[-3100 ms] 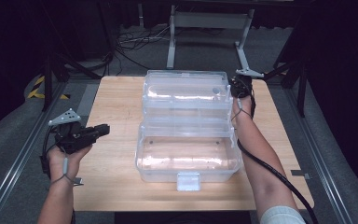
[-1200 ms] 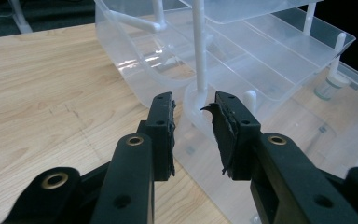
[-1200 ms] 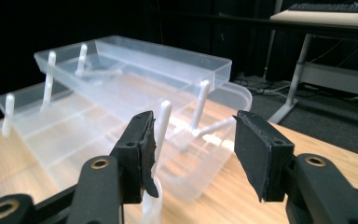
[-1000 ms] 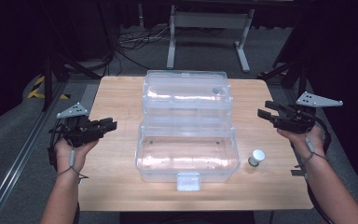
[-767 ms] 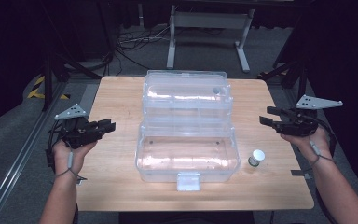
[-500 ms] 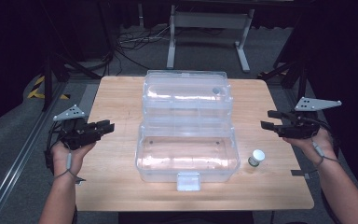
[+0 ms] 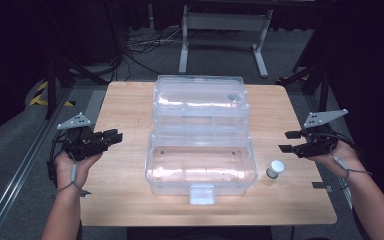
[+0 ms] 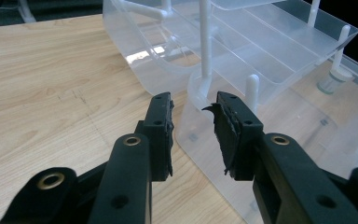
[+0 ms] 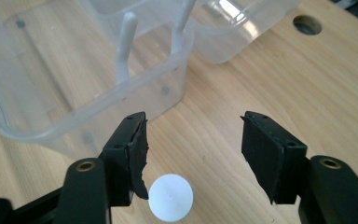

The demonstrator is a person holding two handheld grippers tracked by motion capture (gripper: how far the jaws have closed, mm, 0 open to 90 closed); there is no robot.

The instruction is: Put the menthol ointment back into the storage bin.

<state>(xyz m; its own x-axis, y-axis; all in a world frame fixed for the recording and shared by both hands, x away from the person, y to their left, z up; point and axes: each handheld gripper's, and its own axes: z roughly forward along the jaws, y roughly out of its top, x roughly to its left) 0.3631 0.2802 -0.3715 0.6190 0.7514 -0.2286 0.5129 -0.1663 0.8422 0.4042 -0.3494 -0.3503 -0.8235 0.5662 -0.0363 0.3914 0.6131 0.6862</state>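
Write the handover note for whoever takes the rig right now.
Left gripper: open, holding nothing, at the table's left edge, aimed at the box.
Right gripper: open wide, holding nothing, just right of the vial.
Box: clear, tiered, standing open mid-table. A second small vial sits in its far tier.
White-capped vial: upright on the table, right of the box's near end, touched by nothing.
Done: box opened out, one vial on the table.
Left: probably grasp the vial on the table; where it goes is unclear.

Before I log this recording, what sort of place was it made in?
Probably a lab or recording studio, not a home: a bare wooden table on grey carpet, dark curtains around it, loose cables and a metal stand on the floor behind.
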